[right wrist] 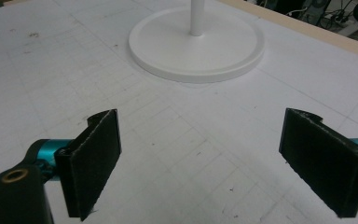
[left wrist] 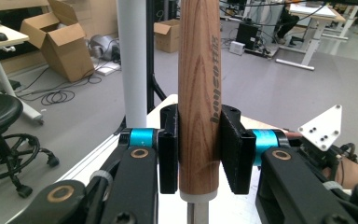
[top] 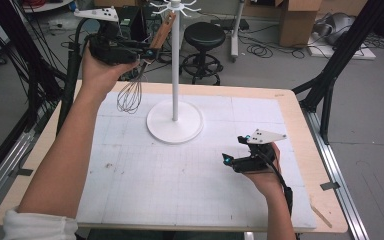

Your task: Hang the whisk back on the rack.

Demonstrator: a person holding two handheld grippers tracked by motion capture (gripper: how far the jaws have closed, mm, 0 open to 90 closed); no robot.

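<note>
Whisk [top: 139,75]: wooden handle was clamped by left gripper [top: 147,51] beside white stand [top: 174,60]. Right gripper [right wrist: 200,158]: jaws were spread wide over table [top: 190,175].

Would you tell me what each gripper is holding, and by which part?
The left gripper clamps the whisk by the lower end of its wooden handle, wires hanging down. The right gripper is open and holds nothing.

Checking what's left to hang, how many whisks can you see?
1. The whisk is held in the left gripper by its wooden handle, raised beside the white stand, wires hanging down.
</note>
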